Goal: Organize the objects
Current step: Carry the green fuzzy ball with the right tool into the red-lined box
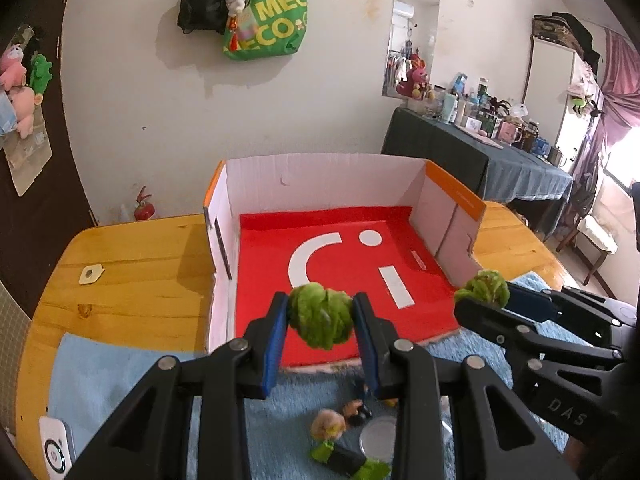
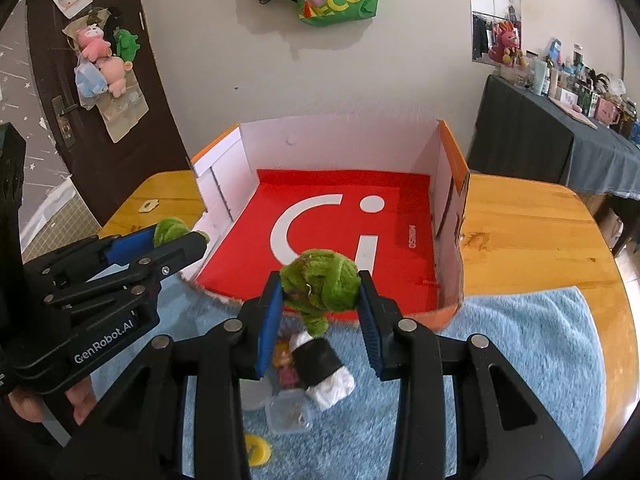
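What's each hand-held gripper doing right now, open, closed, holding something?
Left hand-held gripper: closed on a green plush toy.
Right hand-held gripper: closed on another green plush toy.

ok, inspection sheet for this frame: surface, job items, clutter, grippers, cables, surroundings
surface: wooden table with blue fluffy mat.
job's things: open box, red floor bare; green plush pieces held.
clutter: doll, clear container, yellow disc on mat.
grippers: left gripper and right gripper each shut on a green plush piece, in front of box.
cables: nothing seen.
surroundings: green bag on wall, crowded side table.
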Demonstrator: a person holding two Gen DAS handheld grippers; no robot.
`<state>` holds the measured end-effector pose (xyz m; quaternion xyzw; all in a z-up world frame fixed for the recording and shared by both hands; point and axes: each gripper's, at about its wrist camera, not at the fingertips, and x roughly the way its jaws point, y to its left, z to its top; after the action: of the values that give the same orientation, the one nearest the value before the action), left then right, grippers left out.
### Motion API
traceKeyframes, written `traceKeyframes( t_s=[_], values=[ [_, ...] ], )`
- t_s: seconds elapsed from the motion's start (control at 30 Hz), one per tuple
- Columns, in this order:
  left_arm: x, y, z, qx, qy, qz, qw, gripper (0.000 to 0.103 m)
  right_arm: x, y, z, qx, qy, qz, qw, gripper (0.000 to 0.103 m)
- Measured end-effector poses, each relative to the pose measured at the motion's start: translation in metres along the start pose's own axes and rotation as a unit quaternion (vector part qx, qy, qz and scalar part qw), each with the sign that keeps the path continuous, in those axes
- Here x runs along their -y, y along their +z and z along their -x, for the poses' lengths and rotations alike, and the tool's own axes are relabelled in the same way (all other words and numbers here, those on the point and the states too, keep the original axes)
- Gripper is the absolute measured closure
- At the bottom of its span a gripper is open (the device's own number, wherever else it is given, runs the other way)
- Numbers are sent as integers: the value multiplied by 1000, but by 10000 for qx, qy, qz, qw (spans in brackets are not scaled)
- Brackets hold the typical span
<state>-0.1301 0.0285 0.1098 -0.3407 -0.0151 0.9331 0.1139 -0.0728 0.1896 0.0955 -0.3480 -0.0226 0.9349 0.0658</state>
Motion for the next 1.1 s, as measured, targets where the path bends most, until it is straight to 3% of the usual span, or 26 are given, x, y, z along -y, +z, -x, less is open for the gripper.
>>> traceKeyframes(
  t_s=[0.43,1.1],
  values=[
    [-7,34,-39,-102,25,-14,9999,69,19,32,-40,-232,-20,-146,9996,69],
    [-28,58,-108,-602,-91,283,9977,69,37,66,-108,-689,-123,-259,9972,69]
  ],
)
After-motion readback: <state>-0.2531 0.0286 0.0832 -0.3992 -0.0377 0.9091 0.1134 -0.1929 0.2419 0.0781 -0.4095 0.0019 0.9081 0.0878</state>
